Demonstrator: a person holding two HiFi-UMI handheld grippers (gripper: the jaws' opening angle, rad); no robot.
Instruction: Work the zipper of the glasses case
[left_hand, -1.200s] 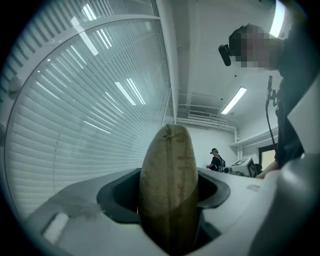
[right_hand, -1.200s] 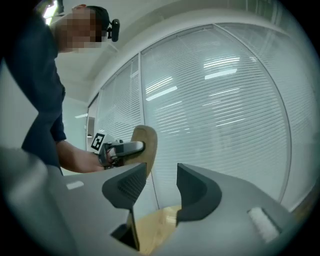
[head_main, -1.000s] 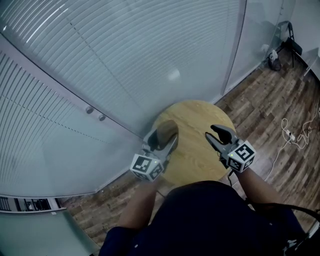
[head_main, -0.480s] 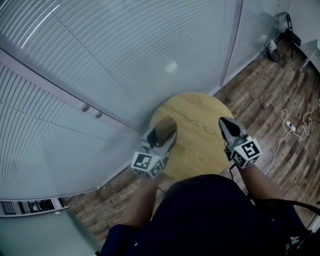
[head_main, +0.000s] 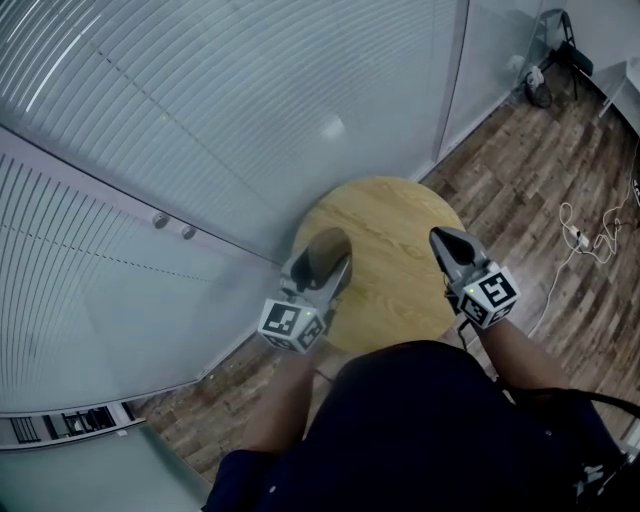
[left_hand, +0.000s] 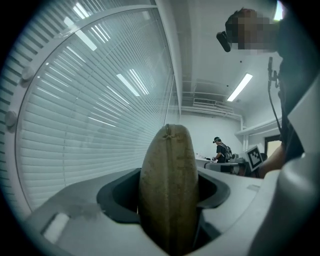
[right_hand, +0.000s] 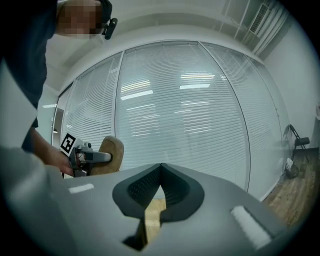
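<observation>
Left gripper: clamped on the glasses case, one jaw on each broad side.
Glasses case: tan, standing on its narrow edge between the left gripper's jaws, its rounded end reaching past their tips, over the table's left part.
Right gripper: jaws together at the tips, nothing between them. It is over the table's right part, well apart from the case, which its own view shows off to the left.
Hard to make out: a raised seam runs up the case's edge facing the left gripper's camera. Whether it is the zipper's teeth, and where the pull sits, the softness of that view does not tell.
Hidden: the lower part of the case is buried in the left gripper's jaws. From the head view the case's far side is out of sight, and whether it touches the table cannot be told.
Cut off: the table's near edge is covered by the person's dark clothing.
Since a second ago: the right gripper's jaws stood apart then. Half a second ago they had already met and they are the same now.
Unchanged: the left gripper has the same grip on the case in all three head views.
</observation>
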